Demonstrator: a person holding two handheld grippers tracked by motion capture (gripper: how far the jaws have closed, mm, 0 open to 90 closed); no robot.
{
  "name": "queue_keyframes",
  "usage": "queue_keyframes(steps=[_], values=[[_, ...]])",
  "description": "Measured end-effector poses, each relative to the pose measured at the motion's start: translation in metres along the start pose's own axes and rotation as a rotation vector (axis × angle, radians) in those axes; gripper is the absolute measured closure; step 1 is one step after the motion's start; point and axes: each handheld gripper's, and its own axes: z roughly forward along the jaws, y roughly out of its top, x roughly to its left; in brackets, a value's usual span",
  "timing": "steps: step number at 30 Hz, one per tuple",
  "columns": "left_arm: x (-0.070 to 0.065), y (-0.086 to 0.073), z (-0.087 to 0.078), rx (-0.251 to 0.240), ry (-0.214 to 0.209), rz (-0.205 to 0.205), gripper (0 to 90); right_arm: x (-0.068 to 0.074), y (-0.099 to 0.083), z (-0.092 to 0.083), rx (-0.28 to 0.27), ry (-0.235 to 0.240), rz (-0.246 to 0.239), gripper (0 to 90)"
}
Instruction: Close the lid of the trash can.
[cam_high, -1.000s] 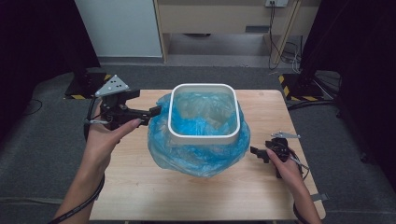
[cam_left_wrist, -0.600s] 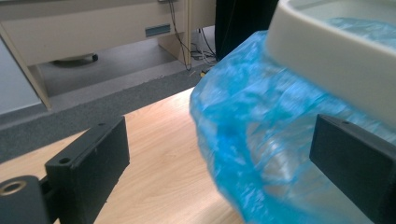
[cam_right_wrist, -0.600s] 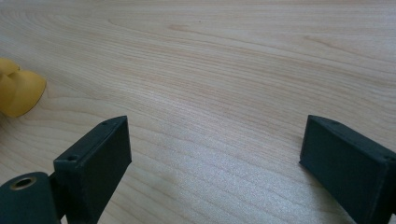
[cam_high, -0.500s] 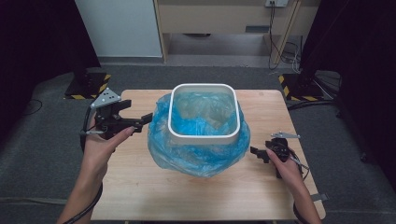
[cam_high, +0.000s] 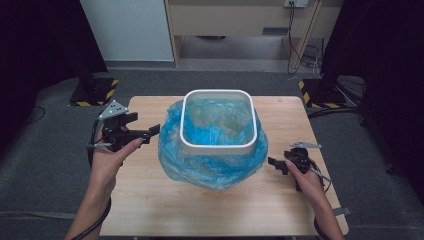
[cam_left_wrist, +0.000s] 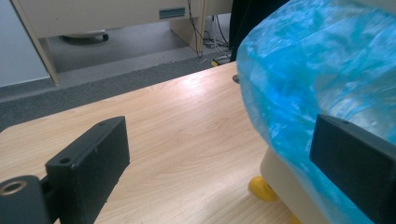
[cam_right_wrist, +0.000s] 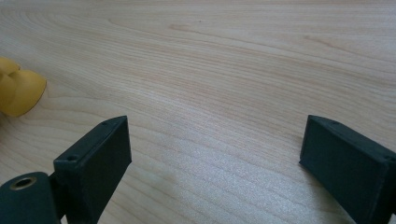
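Wooden table (cam_high: 150, 200) on grey carpet: bin liner fitted, its skirt left loose.
A white bin (cam_high: 218, 145) stands mid-table with a blue bag (cam_high: 210, 170) folded over its rim, slack plastic billowing around its sides. Both the left gripper (cam_high: 154, 130) and right gripper (cam_high: 272, 162) are released and hold nothing; judging by this, tidying the overhang remains.

I see a white bin (cam_high: 218, 146) with a rounded square rim standing upright at the middle of the worktop (cam_high: 150, 200). A translucent blue bag (cam_high: 215, 167) lines it, folded over the rim and bulging loosely down around its outside, crinkled. From the left gripper view the bag (cam_left_wrist: 308, 70) hangs over the cream wall, above a small yellow foot (cam_left_wrist: 261, 187).
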Motion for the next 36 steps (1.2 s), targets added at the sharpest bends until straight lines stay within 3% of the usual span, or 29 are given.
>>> queue_keyframes(steps=[6,21,36], values=[[0.007,-0.01,0.003,0.016,0.011,-0.029,4.1,0.0,0.0,0.0,0.001,0.0,0.001,8.6],[0.023,-0.039,0.009,0.03,0.051,-0.044,4.0,0.0,0.0,0.0,0.001,-0.003,-0.006,8.5],[0.033,-0.074,0.022,0.081,0.067,-0.061,3.9,0.001,0.0,0.0,0.004,-0.009,-0.012,8.4]])
